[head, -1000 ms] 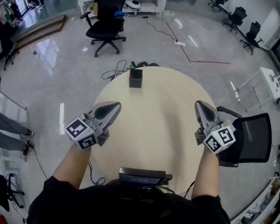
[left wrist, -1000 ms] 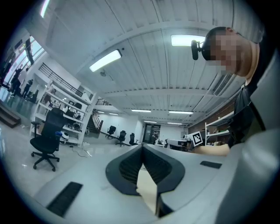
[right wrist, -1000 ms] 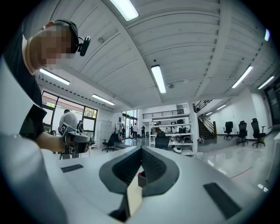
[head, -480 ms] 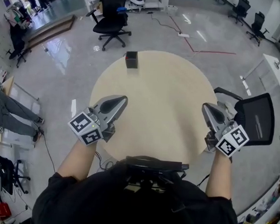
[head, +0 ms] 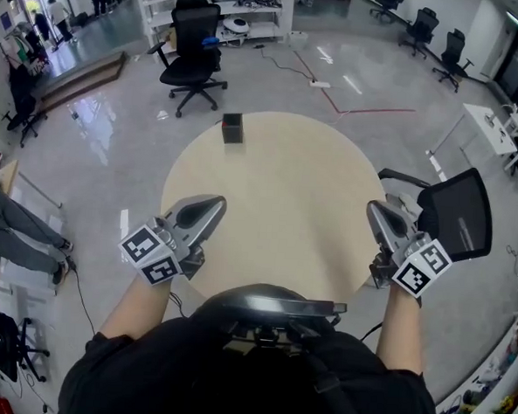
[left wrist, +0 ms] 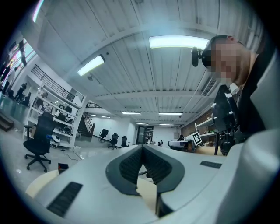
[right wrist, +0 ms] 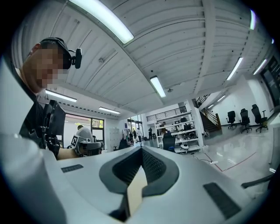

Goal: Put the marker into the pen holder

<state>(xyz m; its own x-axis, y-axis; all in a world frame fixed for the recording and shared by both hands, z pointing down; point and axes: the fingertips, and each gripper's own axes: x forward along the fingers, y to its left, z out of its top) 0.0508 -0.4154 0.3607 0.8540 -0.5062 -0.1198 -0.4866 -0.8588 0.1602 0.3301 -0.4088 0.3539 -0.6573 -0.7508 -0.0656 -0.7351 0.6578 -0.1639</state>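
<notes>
Head view, table: round pale table, bare except for the holder.
Head view, holder: black holder stands upright near the far rim, well apart from both grippers.
Head view, marker: none shows on the table or in either gripper. The holder is too small here to tell whether it is inside.
Head view, left gripper: left gripper hovers over the near left rim with its tips meeting, aimed toward the table's middle.
Head view, right gripper: right gripper mirrors it at the near right rim, tips likewise meeting.
Head view, why: both are held close to the body, matched and clear of the holder. This reads as a rest pose, not a reach.
Left gripper view, jaws: pressed together along the ribbed pads, nothing between them.
Left gripper view, holder: a small dark box on the table's edge, off to the left of the jaws, so the gripper is not lined up on it.
Right gripper view, jaws: pressed together, pinching nothing.
Right gripper view, aim: it looks level across the room, with the left gripper beside it. No marker or holder is ahead.
Judgement: with no marker in hand or in sight, the task looks either finished or not begun.
</notes>
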